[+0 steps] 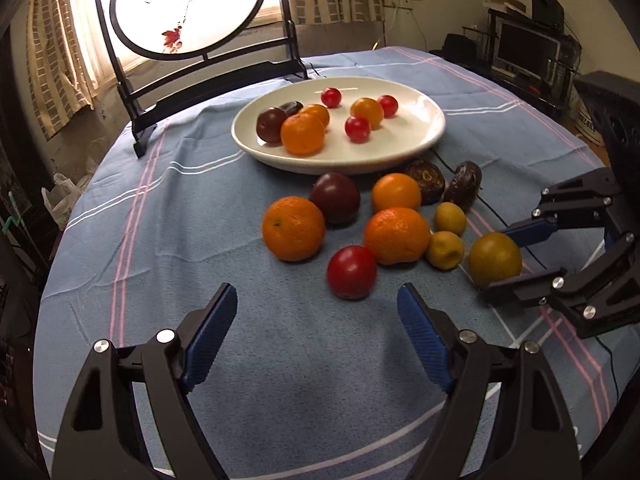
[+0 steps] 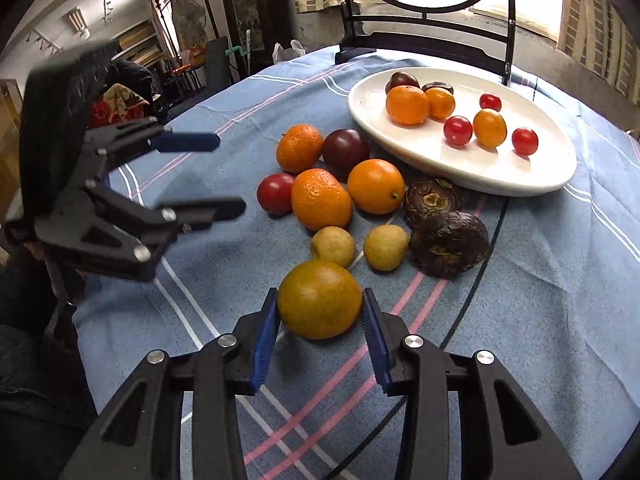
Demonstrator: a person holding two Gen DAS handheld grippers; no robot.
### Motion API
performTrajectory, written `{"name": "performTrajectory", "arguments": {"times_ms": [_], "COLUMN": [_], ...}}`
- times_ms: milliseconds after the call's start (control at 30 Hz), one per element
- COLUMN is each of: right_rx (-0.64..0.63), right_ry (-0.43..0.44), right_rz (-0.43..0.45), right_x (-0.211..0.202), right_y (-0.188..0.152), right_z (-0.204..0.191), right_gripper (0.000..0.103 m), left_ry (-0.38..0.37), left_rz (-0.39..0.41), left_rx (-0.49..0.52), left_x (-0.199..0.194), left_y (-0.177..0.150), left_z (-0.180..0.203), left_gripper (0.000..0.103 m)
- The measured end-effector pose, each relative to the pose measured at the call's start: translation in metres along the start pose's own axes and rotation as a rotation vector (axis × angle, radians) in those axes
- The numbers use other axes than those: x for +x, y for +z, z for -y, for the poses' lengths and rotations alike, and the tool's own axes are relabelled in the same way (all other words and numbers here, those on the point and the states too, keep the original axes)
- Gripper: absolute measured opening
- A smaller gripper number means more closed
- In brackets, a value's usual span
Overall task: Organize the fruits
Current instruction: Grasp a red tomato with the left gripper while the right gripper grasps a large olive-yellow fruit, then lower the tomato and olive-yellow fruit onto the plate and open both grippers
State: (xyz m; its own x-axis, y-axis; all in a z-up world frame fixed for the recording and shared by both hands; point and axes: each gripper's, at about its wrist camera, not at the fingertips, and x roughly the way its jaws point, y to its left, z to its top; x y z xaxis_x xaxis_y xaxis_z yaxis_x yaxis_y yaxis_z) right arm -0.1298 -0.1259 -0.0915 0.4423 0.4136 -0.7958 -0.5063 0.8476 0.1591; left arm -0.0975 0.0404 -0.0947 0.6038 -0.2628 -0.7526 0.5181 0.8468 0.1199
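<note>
My right gripper (image 2: pixel 320 320) has its blue pads against both sides of the greenish-yellow fruit (image 2: pixel 319 299), the piece of the loose pile nearest me. It sits on the blue striped tablecloth (image 2: pixel 540 300), and I cannot tell whether it has left the cloth yet. I judge this as the pick-up step for one more fruit bound for the plate. Next I need a firm hold, a lift clear of its neighbours, and a carry over the pile to a bare patch of the plate.

The fruit is round, smooth and a dull olive-gold, a little wider than the gap it fills; it looks hard enough to take a squeeze, though it could roll out if I tilt.

My left gripper (image 1: pixel 318 312) hangs with its fingers wide apart and nothing between them, just short of a red fruit (image 1: pixel 352 272).

Beyond lie two small yellow fruits (image 2: pixel 333 246), three oranges (image 2: pixel 320 199), a dark plum (image 2: pixel 345 152) and two brown wrinkled fruits (image 2: pixel 450 244). Farthest is the white plate (image 2: pixel 540 184), which holds oranges, small red fruits and dark ones.
</note>
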Motion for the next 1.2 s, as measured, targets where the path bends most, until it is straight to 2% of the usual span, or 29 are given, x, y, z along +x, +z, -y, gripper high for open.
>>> {"name": "performTrajectory", "arguments": {"times_ms": [67,133,200,333,367,600,833,1000,1200], "right_rx": [0.020,0.047,0.043,0.042,0.044,0.048,0.015,0.032,0.113], "right_ry": [-0.005,0.018,0.010,0.015,0.015,0.009,-0.062,-0.114,-0.149], "right_rz": [0.011,0.019,0.023,0.024,0.026,0.061,0.185,0.279,0.335], "right_x": [-0.005,-0.011,-0.014,-0.017,-0.018,-0.033,-0.062,-0.071,-0.054], "right_y": [-0.001,-0.002,-0.004,-0.007,-0.007,-0.006,0.036,0.077,0.116], "right_z": [0.005,0.010,0.012,0.013,0.014,0.021,0.034,0.056,0.096], "right_gripper": [0.041,0.041,0.041,0.041,0.041,0.041,0.041,0.041,0.041], "left_ry": [-0.011,-0.025,-0.053,-0.077,-0.087,-0.092,-0.022,0.029,0.047], "left_rz": [-0.010,-0.035,-0.063,-0.090,-0.090,-0.031,0.123,0.173,0.143], "left_rx": [0.013,0.022,0.014,0.010,0.011,0.024,-0.040,-0.120,-0.164], "left_x": [0.008,0.017,0.026,0.035,0.035,0.007,-0.019,-0.007,0.033], "left_y": [0.003,0.007,0.012,0.017,0.017,0.022,0.081,0.131,0.158], "left_z": [0.005,0.007,0.007,0.008,0.009,0.010,-0.003,-0.015,-0.015], "left_gripper": [0.080,0.068,0.044,0.037,0.029,0.028,0.028,0.028,0.028]}}
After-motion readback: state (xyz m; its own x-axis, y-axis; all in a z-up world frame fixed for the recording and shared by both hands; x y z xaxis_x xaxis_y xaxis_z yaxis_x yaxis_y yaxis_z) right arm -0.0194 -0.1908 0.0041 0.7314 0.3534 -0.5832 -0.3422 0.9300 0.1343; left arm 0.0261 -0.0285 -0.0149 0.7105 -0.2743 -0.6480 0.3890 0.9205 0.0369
